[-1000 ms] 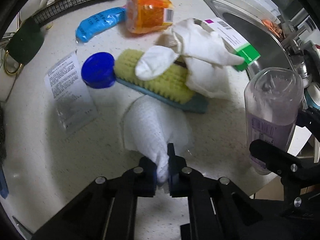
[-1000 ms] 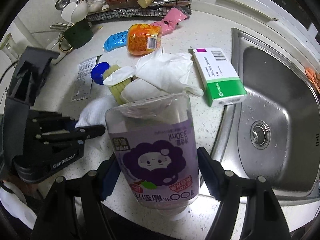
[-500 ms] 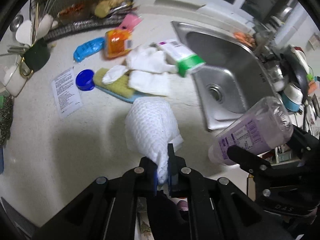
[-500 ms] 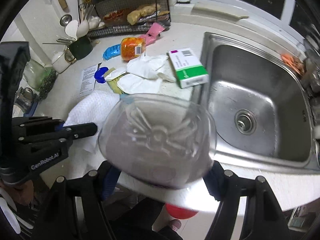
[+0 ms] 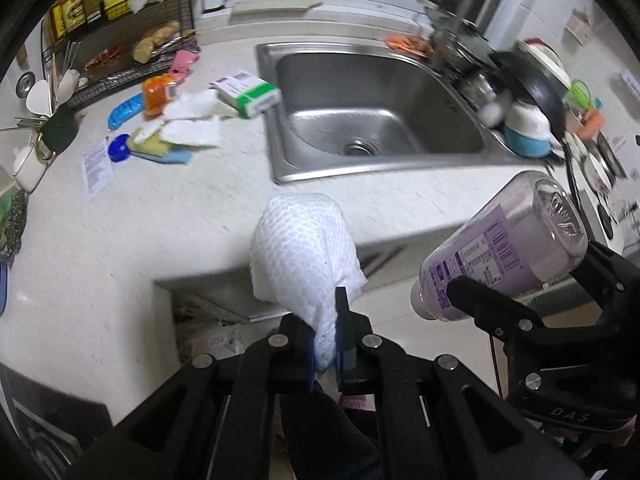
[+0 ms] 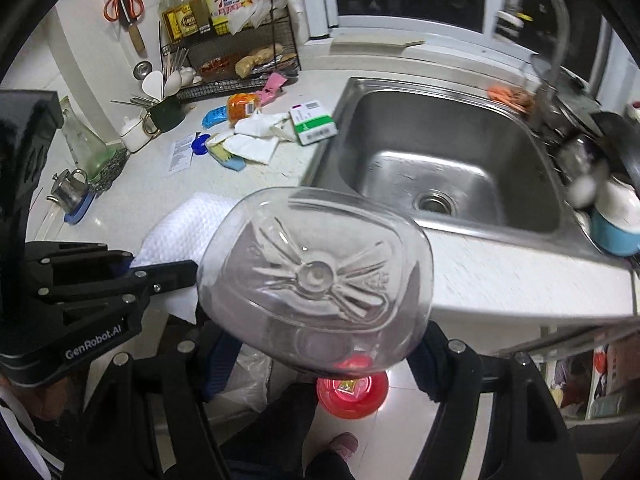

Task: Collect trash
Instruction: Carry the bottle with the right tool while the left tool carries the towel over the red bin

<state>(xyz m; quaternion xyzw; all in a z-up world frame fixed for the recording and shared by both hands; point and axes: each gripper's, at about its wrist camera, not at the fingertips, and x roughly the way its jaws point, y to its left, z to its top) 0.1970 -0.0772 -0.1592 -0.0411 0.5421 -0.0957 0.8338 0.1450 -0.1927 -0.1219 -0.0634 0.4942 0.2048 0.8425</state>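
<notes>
The left gripper pinches a white paper towel; the right gripper clamps an empty plastic bottle, both past the counter edge. The smooth bottle may slip out.

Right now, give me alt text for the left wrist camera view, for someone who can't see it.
The left gripper pinches a crumpled white paper towel above the counter edge. At right, the right gripper holds a purple-labelled plastic bottle. Behind lie a steel sink and scattered litter.
</notes>
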